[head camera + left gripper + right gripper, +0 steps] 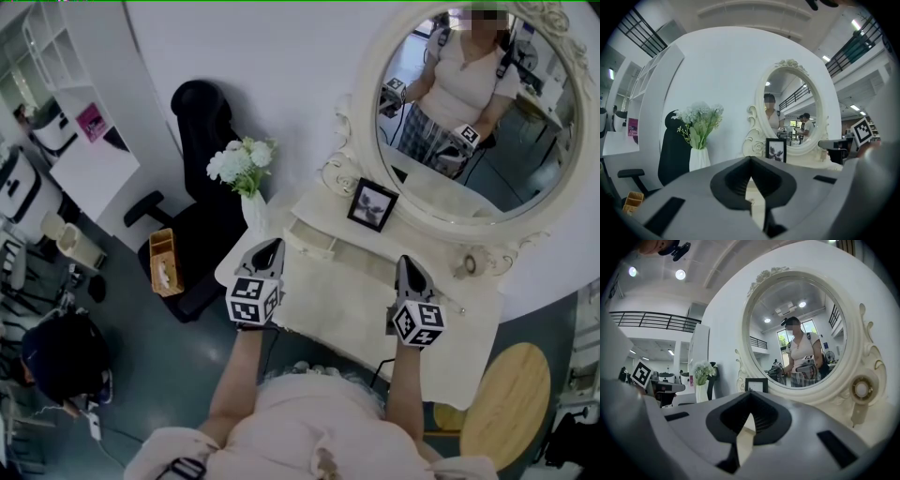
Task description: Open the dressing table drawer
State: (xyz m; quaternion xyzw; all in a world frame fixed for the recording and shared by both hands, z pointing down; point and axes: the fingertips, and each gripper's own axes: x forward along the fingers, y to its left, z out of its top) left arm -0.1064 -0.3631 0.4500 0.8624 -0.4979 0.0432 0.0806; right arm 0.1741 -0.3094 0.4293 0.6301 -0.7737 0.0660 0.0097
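White walls curve behind a cream dressing table [361,305] with a carved oval mirror [441,202] on it. The mirror shows the person holding both grippers. A black picture frame [372,204] stands at the foot of the mirror. A white vase [255,212] of pale flowers [242,165] stands at the surface's left end. A black chair [202,127] is pushed against the wall beyond the vase, and a small wooden box [164,262] lies on its seat. A round wooden stool [506,405] stands on the floor at the right. White shelving [80,112] fills the far left.

The drawer [311,241] is a small one with a knob, set in the low tier under the mirror, left of the picture frame. In the head view its front seems to stick out a little from that tier, but I cannot tell how far.

The left gripper [272,244] hangs over the surface's left front corner, close to the vase and just left of the drawer, not touching it. Its jaws are closed tip to tip with nothing between them. The right gripper [406,262] hovers over the middle of the surface, well to the right of the drawer, pointing at the mirror's base. Its jaws also meet at the tips and hold nothing. Both grippers point nearly level toward the mirror.
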